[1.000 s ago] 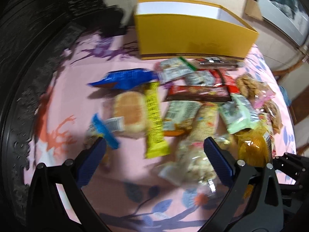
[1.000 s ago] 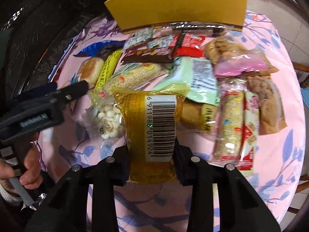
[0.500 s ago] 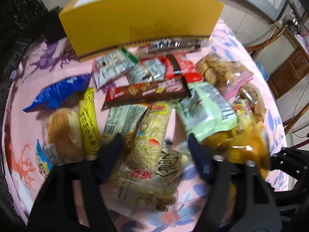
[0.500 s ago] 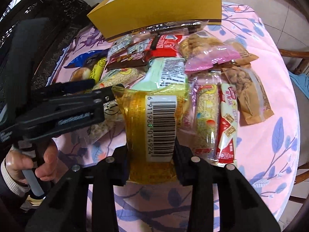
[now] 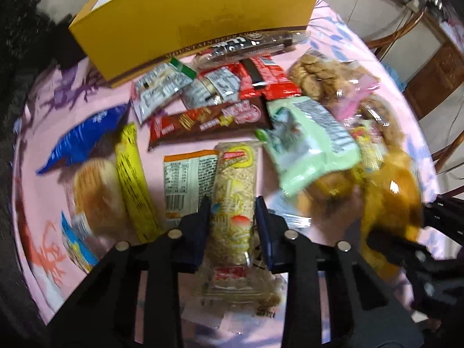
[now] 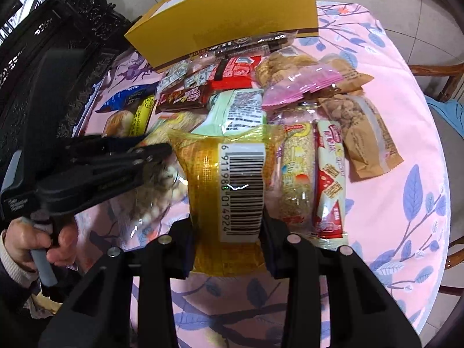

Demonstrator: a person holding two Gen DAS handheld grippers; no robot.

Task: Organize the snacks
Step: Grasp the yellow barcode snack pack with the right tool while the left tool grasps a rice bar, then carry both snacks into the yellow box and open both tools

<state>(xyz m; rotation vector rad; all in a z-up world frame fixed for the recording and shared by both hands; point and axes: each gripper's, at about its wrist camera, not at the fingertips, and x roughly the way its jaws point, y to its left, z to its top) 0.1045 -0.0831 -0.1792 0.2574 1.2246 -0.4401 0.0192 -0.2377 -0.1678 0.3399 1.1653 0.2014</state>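
Observation:
My left gripper point(image 5: 232, 211) points steeply down over the snack pile. Its blue-padded jaws are closing, and the pads press the sides of a clear-wrapped puffed rice bar point(image 5: 236, 179) that lies on a clear bag of white balls point(image 5: 232, 293). My right gripper point(image 6: 227, 223) is shut on a golden-yellow packet point(image 6: 203, 168) with a barcode label, held just above the table. That packet point(image 5: 388, 197) also shows at the right of the left wrist view. A tall yellow box point(image 5: 203, 20) stands open-topped at the far edge of the table.
A pink floral cloth point(image 6: 406, 174) covers the round table. Loose snacks lie before the box: a green pack point(image 5: 307, 145), a brown bar point(image 5: 208, 121), red packs point(image 5: 261, 78), cookies point(image 5: 322, 75), a blue pack point(image 5: 81, 142), a yellow bar point(image 5: 133, 179). Dark carved furniture point(image 6: 43, 58) borders the left.
My left gripper has swung right and down over the pile, and its jaws have gone from wide open to tight around the rice bar. The right gripper still holds the yellow packet.

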